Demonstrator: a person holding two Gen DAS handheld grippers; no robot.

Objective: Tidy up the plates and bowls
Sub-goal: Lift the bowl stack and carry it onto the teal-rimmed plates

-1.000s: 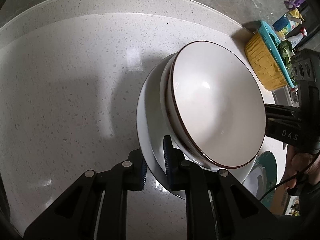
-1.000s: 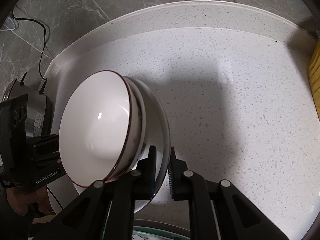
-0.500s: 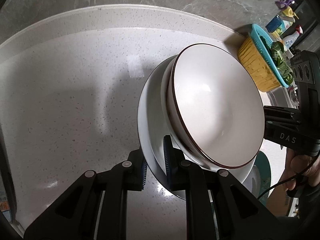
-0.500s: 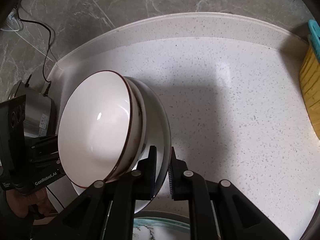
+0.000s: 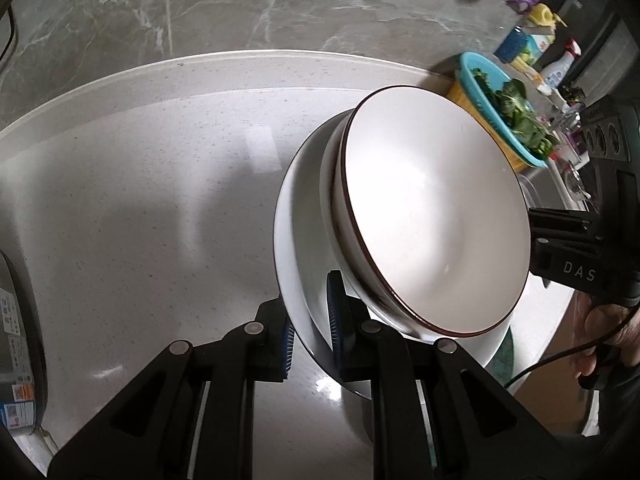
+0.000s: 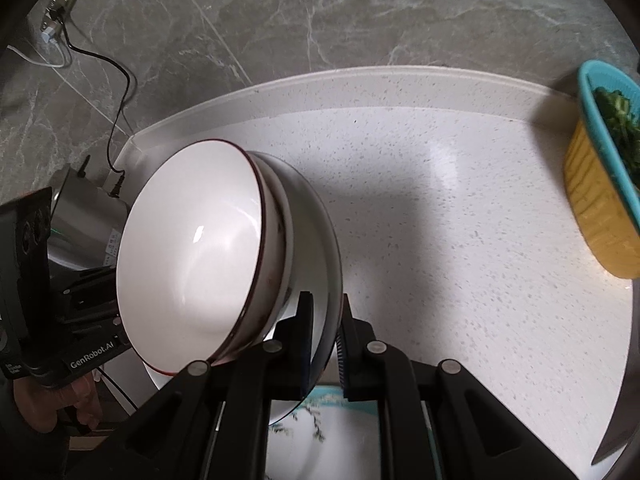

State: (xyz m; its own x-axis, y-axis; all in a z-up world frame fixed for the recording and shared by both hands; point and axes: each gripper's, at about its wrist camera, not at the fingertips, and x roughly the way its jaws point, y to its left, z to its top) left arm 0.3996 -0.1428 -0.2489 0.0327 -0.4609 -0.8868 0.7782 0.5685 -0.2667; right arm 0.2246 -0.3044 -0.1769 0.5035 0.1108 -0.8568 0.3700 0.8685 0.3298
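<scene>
Left gripper (image 5: 310, 326) is clenched on the rim of a white plate (image 5: 296, 248), held above the speckled bench (image 5: 140, 208) with brown-rimmed white bowls (image 5: 432, 220) stacked on it. Right gripper (image 6: 323, 336) grasps the opposite rim of the same plate (image 6: 316, 248); in the left-wrist view its housing reads "DAS", while the left gripper's housing in the right-wrist view reads "GenRobot.AI". At far right, a yellow basket with teal rim (image 6: 596, 208) holds leafy greens (image 6: 620, 128).

White bowl (image 5: 436, 216) (brown rim) on speckled off-white counter (image 5: 140, 220).
</scene>
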